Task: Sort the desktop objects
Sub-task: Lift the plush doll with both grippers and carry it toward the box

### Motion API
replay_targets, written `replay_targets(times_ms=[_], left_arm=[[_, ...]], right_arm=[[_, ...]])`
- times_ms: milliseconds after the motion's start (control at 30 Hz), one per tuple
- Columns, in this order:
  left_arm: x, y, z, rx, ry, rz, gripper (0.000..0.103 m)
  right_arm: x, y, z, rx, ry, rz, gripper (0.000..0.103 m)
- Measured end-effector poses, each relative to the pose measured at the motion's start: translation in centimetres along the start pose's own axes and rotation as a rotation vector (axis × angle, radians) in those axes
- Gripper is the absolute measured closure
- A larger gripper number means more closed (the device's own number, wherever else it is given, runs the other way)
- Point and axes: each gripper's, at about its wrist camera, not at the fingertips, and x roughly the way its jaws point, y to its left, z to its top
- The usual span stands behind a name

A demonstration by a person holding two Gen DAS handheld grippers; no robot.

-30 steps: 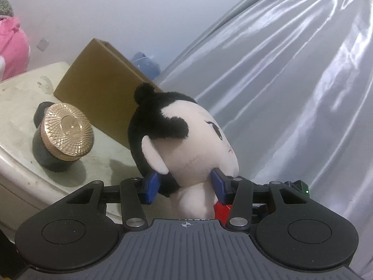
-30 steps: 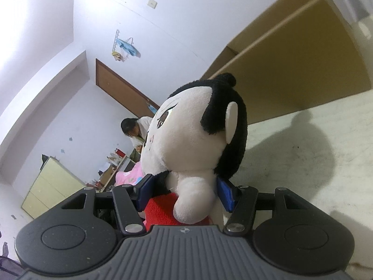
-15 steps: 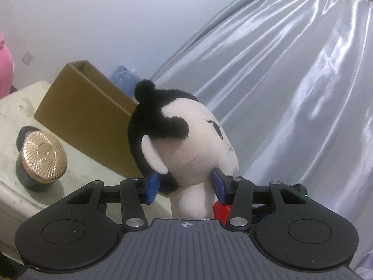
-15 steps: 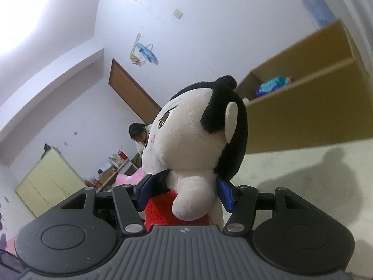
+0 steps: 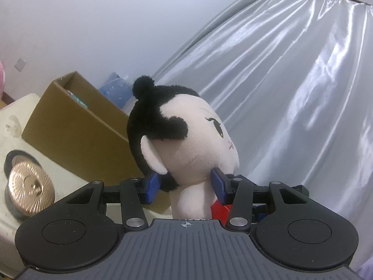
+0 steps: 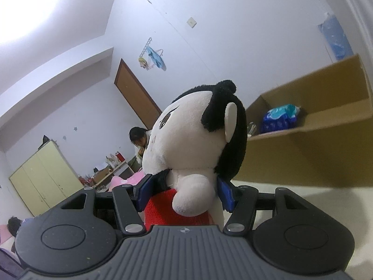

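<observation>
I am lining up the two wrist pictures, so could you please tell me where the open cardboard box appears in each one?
Left wrist view: the cardboard box sits left of centre, behind the plush doll, on the pale tabletop.
Right wrist view: the cardboard box fills the right side, its opening showing a blue packet.
Shared landmark: the plush doll, at the centre of both.

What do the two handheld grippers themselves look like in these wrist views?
Left gripper and right gripper match: black linkage arms with silver pivot bolts, blue finger pads, round black discs, and a ribbed grey body with a small crosshair mark. No hands or sleeves show.
</observation>
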Motion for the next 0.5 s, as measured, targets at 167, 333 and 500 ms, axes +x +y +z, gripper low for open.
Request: replay_targets(times_ms=[167, 333, 500], left_arm=[[1.0, 0.4, 0.6, 0.002, -0.002, 0.006, 0.057], [2.1, 1.0, 1.2, -0.011, 0.004, 0.016, 0.057], [3.7, 1.0, 2.5, -0.007, 0.014, 0.003, 0.057]], right_arm=[[0.8, -0.1, 0.9, 0.000, -0.011, 0.004, 0.040], [1.1, -0.9, 1.6, 0.005, -0.022, 0.001, 0.040], [0.8, -1.3, 2.6, -0.014, -0.058, 0.006, 0.040]])
